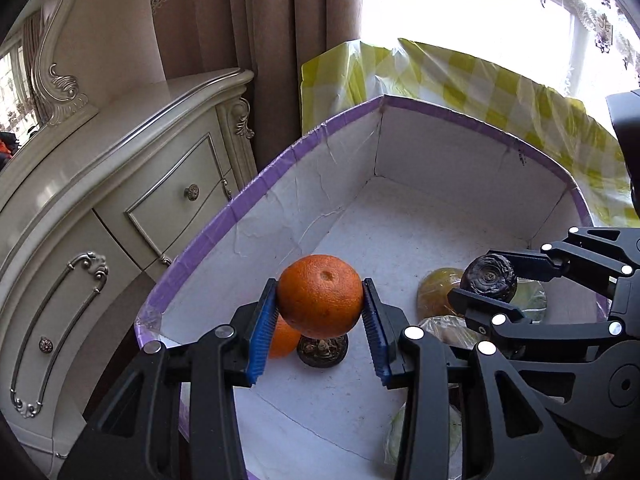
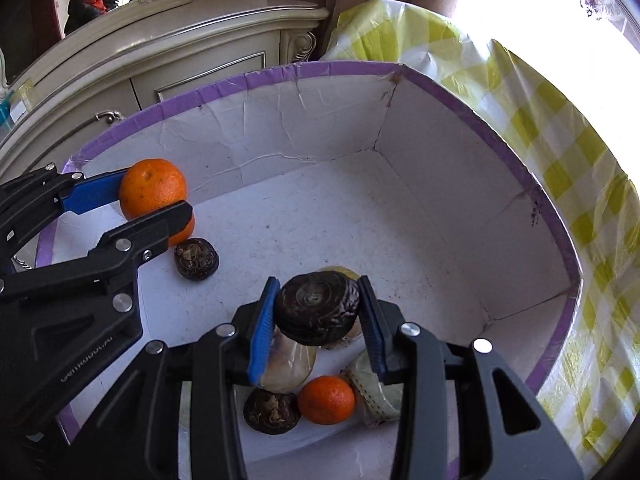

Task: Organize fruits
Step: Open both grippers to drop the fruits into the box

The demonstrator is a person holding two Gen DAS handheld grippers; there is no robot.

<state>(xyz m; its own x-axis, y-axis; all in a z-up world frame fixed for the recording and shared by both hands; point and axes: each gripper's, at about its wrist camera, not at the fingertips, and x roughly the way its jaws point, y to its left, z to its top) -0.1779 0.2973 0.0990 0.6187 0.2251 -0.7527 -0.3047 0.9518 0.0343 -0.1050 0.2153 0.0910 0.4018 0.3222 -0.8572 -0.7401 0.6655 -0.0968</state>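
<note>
Left gripper (image 1: 320,322): clenched on an orange (image 1: 320,295), blue pads (image 1: 262,340) pressing both its sides; fruit held clear of the floor of the box (image 1: 460,152).
Right gripper (image 2: 316,322): clamped on a dark wrinkled fruit (image 2: 316,307), also held above the box floor.
Box: white inside, purple tape along the rim; both held fruits are within its walls.
Right-wrist view, box floor: second orange (image 2: 184,232) and dark fruit (image 2: 197,259) at 10 o'clock of the held one; small orange (image 2: 326,399) at 6 o'clock, touching another dark fruit (image 2: 271,411); wrapped pale pieces (image 2: 286,364) beneath the jaws.
Surroundings: cream cabinet (image 1: 120,208) at 9 o'clock of the box; yellow-checked plastic cover (image 1: 500,88) at 1 o'clock.
</note>
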